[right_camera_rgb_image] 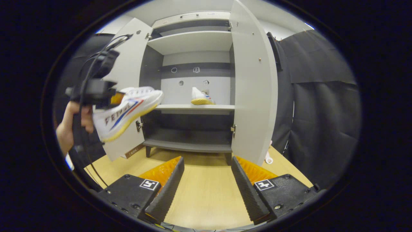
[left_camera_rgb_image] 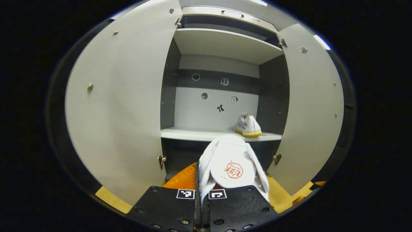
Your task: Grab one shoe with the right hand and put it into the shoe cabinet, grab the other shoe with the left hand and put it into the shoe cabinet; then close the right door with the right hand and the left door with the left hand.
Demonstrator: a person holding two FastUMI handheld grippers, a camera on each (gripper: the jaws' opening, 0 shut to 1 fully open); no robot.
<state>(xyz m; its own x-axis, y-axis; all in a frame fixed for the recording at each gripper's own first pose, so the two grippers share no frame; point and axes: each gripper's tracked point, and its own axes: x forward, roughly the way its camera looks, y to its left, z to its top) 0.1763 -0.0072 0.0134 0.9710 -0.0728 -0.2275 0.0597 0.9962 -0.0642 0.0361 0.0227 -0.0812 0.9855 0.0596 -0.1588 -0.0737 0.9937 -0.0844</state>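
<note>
A white shoe is pinched at its heel edge by my left gripper, toe pointing at the open shoe cabinet. In the right gripper view the same shoe hangs in the air left of the cabinet, carried by the left gripper in a hand. The other white shoe with a yellow sole stands on the middle shelf at its right end, and appears again as the shelved shoe. My right gripper is open and empty above the wooden floor.
Both cabinet doors stand wide open: the left door and the right door, which is near in the right gripper view as a tall panel. Black cloth hangs on the right. A lower shelf lies under the middle one.
</note>
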